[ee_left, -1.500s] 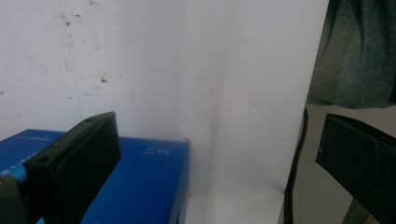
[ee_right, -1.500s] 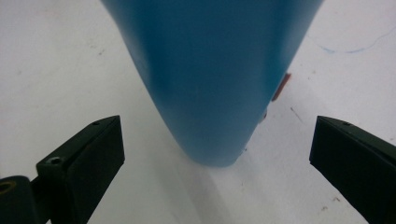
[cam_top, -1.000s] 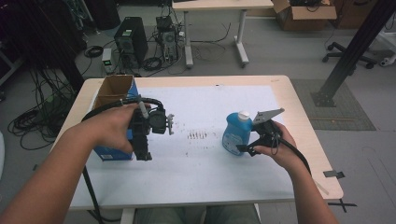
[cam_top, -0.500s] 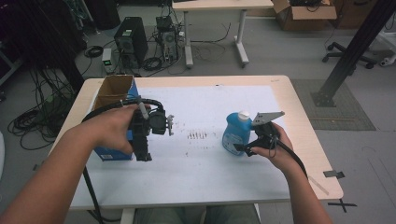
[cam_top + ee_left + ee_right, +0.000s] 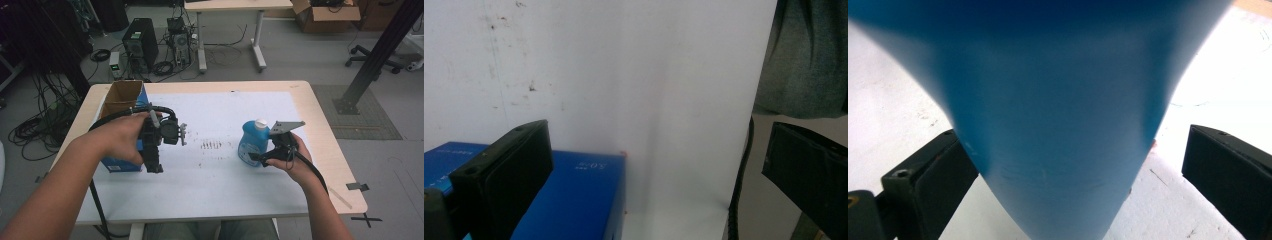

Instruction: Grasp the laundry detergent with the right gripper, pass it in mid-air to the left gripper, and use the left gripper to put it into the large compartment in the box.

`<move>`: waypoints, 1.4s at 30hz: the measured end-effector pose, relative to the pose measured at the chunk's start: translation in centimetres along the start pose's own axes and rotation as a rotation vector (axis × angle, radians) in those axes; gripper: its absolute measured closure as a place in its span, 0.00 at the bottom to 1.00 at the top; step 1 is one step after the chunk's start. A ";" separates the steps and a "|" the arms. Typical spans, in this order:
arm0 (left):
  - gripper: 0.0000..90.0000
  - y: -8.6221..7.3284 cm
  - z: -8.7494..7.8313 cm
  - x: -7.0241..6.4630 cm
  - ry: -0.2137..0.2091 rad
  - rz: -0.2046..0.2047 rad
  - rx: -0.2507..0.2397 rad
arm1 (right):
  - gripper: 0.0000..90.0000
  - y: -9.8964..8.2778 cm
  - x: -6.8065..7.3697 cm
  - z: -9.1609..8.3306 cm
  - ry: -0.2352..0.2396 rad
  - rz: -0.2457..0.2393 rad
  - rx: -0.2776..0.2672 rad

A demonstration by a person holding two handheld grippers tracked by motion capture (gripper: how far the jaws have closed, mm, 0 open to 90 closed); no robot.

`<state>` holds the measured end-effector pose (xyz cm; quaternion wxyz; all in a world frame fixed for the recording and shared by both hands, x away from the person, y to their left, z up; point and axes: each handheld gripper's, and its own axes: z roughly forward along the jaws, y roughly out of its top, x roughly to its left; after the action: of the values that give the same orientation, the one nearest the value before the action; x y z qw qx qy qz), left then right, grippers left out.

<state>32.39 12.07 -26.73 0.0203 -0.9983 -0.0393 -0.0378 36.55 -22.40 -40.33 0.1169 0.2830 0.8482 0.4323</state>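
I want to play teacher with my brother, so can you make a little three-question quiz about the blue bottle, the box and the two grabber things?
1. True or false: the blue bottle stands upright on the white sheet.
2. Which gripper has the bottle between its fingers? A) the left gripper B) the right gripper C) both
3. Fill in: the open cardboard box stands at the table's ____ side in the high view.

Key
1. True; its white cap points up.
2. B; in the right gripper view the bottle sits between the spread fingers, with a gap on one side, so it is not yet clamped.
3. Left.
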 end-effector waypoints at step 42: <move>0.00 0.1 0.2 -0.3 -0.003 -0.005 -0.004 | 0.19 -0.3 0.5 0.2 -0.029 0.006 -0.070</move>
<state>32.15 12.00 -26.91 0.0181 -0.9983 -0.0417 -0.0365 36.16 -22.11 -40.67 0.1378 0.2875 0.8299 0.4579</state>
